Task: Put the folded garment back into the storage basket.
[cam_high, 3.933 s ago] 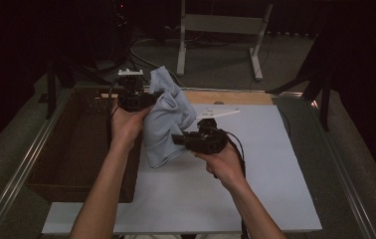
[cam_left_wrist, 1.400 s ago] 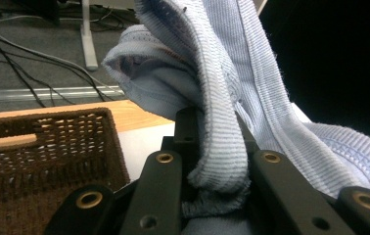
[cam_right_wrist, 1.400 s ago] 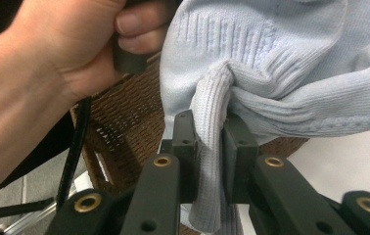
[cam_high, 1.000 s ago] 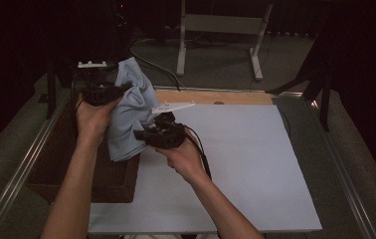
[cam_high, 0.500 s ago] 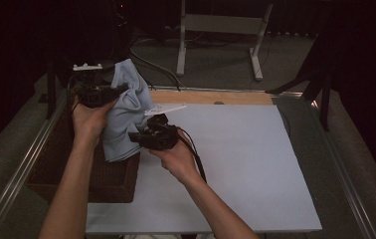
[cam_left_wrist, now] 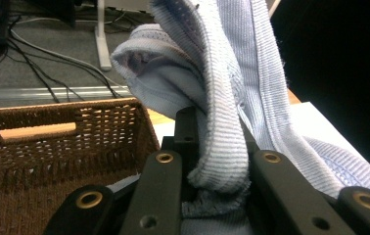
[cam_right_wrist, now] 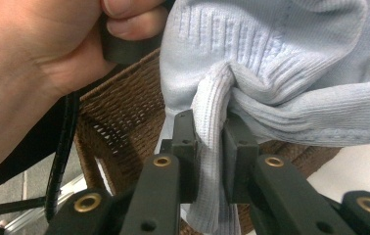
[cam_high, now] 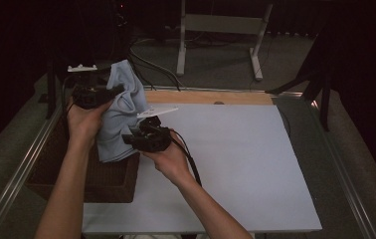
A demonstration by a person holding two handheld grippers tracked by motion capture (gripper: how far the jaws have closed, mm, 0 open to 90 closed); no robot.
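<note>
now my left gripper (cam_high: 107, 93) and right gripper (cam_high: 135, 141) each pinch a ribbed fold of the pale blue knit garment (cam_high: 121, 112), which hangs between them above the brown wicker basket (cam_high: 107, 185) at the table's left edge

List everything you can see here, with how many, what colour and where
cloth: one, light blue, ribbed, held up over the basket's near right part
basket: one, dark brown wicker, left of the white board
white board: one, white, covering the table's middle and right
wooden strip: one, tan, along the board's far edge
metal stand: one, pale grey, on the floor beyond the table
cables: several, black, on the floor beyond the table
left tool: one, black, shut on the cloth's top
right tool: one, black, shut on a lower fold
forearms: two, bare, entering from the bottom
</note>
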